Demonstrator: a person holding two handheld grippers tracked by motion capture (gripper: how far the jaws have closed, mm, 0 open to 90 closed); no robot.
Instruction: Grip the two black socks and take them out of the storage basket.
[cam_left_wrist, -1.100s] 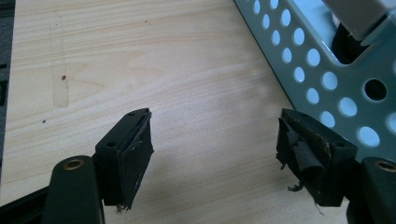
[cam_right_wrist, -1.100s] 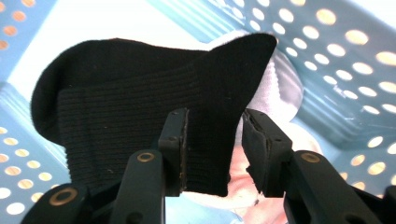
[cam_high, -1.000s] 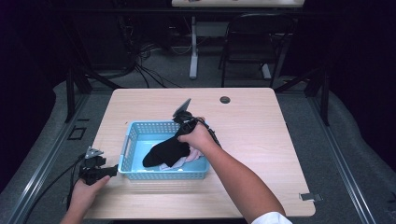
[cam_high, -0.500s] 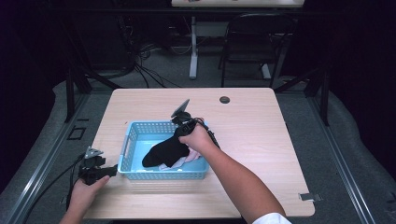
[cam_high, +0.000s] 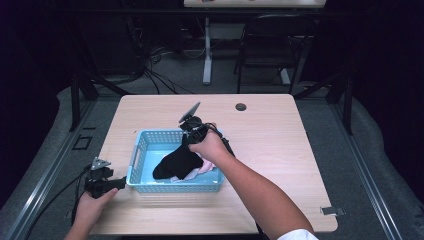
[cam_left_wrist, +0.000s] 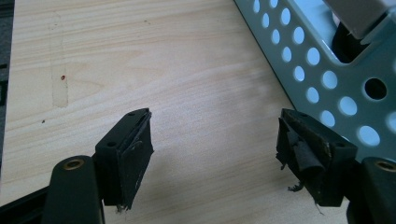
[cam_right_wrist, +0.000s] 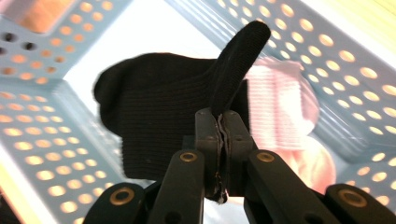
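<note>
Black knit sock (cam_right_wrist: 177, 116) is pinched at a fold of its fabric by the right gripper (cam_right_wrist: 223, 126), whose jaws have just been closing and now meet on it. It hangs inside the blue basket (cam_high: 145, 145), long axis slanting down toward the basket's near-left corner, over pink cloth (cam_right_wrist: 280, 107). Left gripper (cam_left_wrist: 215, 140) gapes wide over bare table (cam_left_wrist: 140, 56), holding nothing

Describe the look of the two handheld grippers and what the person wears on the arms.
Both are black two-jaw tools. The left gripper has worn, frayed black pads, brass-coloured rivets, a grey three-cornered plate on top and a black cable trailing off. The right gripper looks alike. A white sleeve edge shows at the right upper arm.
</note>
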